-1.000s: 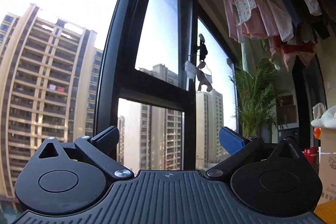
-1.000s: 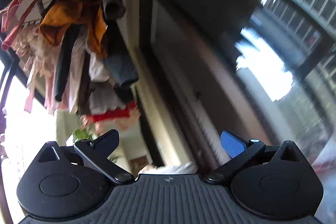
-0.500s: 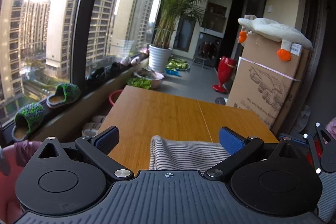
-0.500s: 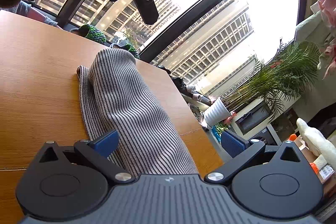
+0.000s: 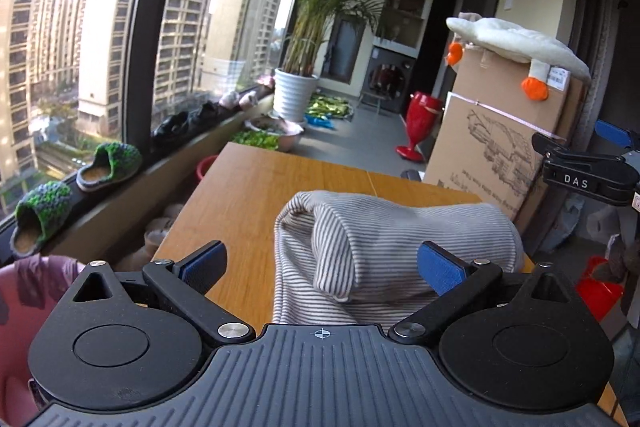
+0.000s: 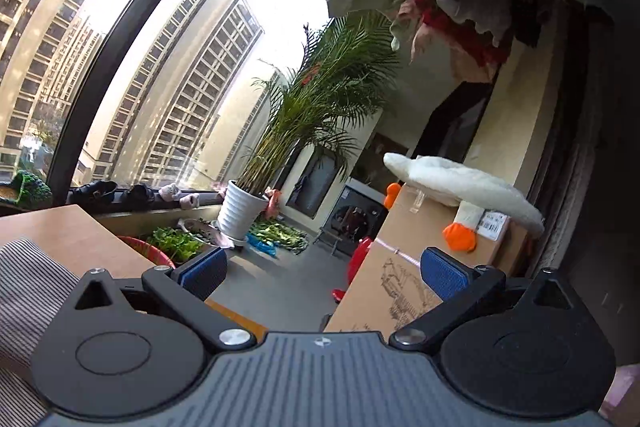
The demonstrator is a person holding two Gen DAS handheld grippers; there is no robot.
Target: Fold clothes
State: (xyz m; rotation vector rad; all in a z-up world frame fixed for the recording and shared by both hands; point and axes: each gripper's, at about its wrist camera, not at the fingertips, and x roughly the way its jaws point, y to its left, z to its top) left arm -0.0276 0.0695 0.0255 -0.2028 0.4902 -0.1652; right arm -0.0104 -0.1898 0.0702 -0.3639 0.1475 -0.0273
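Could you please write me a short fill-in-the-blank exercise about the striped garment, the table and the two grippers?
1. The striped garment lies on a ____ table.
2. The left gripper is ____, holding nothing.
3. Seen from the right gripper, the garment lies to its ____.
4. A white plush toy rests on a ____ box.

Missing words: wooden; open; left; cardboard

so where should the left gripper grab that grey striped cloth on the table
Take the loose folded flap of the grey striped knit cloth lying bunched on the wooden table. Its free edge stands proud near the cloth's left side. Probably come in low from the near side with the open left gripper, one finger under that edge.
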